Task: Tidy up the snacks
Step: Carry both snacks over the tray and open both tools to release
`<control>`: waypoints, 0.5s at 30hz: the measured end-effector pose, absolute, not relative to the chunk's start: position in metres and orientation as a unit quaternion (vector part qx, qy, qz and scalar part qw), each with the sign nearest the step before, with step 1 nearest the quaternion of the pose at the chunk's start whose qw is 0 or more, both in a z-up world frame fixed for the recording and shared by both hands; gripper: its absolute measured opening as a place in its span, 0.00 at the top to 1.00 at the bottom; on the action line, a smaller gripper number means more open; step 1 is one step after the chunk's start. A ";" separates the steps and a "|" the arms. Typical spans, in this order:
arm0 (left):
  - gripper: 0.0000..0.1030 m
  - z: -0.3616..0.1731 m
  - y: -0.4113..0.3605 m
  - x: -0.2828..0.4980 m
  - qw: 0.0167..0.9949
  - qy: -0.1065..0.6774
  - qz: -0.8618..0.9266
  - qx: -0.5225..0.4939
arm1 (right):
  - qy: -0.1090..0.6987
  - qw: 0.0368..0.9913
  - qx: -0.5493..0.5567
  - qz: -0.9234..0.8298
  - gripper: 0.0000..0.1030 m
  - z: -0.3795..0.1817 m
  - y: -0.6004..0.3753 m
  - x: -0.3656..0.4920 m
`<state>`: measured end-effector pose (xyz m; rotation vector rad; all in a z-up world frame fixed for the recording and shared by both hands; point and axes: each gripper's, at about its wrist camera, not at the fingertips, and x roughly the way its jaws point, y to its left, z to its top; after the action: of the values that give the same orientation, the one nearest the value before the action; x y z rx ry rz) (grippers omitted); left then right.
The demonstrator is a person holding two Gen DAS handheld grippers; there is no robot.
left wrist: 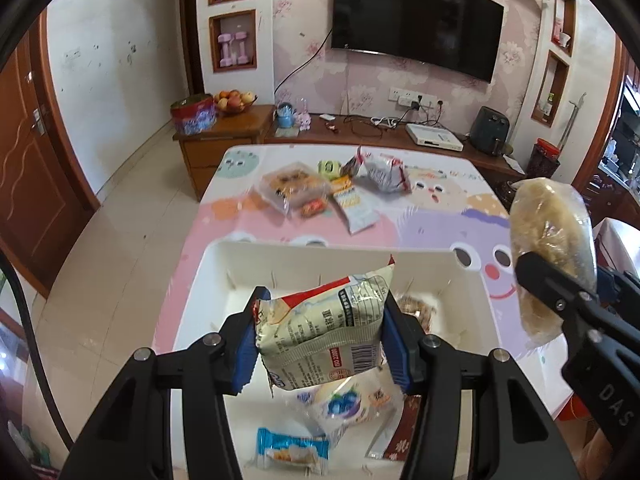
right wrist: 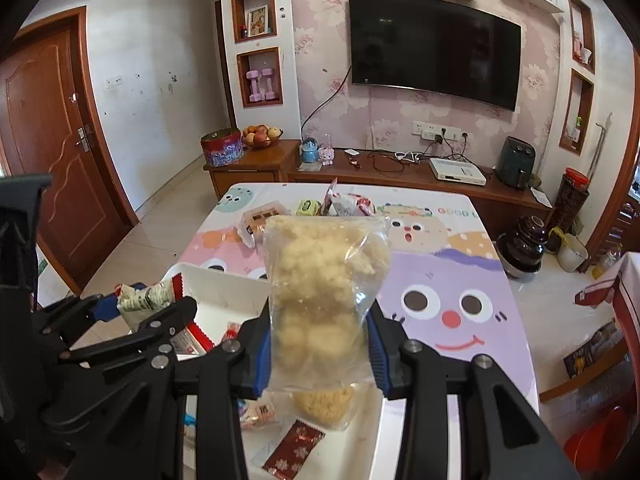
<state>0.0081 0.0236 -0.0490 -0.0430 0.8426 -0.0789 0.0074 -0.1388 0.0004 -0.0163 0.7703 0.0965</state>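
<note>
In the left wrist view, your left tongs (left wrist: 320,332) sit at lower centre, partly closed, blue pads pressing both sides of a cream snack packet (left wrist: 324,328) with a barcode and a red top edge. That packet hangs above the white bin (left wrist: 192,300), whose far rim crosses mid-frame and whose left wall runs down toward the lower left. Left of that wall the surface (left wrist: 200,216) ends quickly, with bare tiled floor (left wrist: 120,200) beyond it. Inside the bin, partly hidden under the held packet, lie a blue wrapper (left wrist: 292,450), a blueberry-printed pack (left wrist: 344,404) and a dark red sachet (left wrist: 404,432); the tong arms cut off the bin's near corners. Past the far rim there is open cartoon-print cloth, then a loose cluster of snacks (left wrist: 320,196), blurred so their print cannot be read.

At the right edge of that view your right tongs (left wrist: 560,292) hold a clear bag of pale crumbly biscuits (left wrist: 548,236), off beyond the bin's right rim.

In the right wrist view the same bag (right wrist: 324,300) stands upright at centre, pinched at its lower half by narrowly set pads, and it blocks most of the snack cluster behind. Another clear biscuit bag (right wrist: 326,408) lies below it. To its right the cloth is open up to the surface's right edge, where a dark ceramic pot (right wrist: 524,248) stands on the floor.
</note>
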 end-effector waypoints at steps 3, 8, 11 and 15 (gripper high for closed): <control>0.50 -0.059 0.024 0.004 0.908 0.416 -0.032 -0.021 | 0.382 0.923 0.001 0.043 0.61 -0.007 -0.138 0.000; 0.50 -0.072 0.020 0.001 0.903 0.429 -0.033 -0.013 | 0.408 0.912 0.022 0.036 0.61 -0.027 -0.140 -0.001; 0.50 -0.078 0.015 -0.002 0.900 0.435 -0.037 -0.004 | 0.424 0.904 0.028 0.038 0.61 -0.036 -0.141 0.000; 0.49 -0.082 0.010 -0.002 0.897 0.441 -0.040 -0.001 | 0.430 0.902 0.030 0.038 0.61 -0.041 -0.140 -0.003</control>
<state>-0.0016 0.0102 -0.0823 -0.0016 0.9138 -0.0835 -0.0028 -0.1396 -0.0411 0.0616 0.8893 0.0793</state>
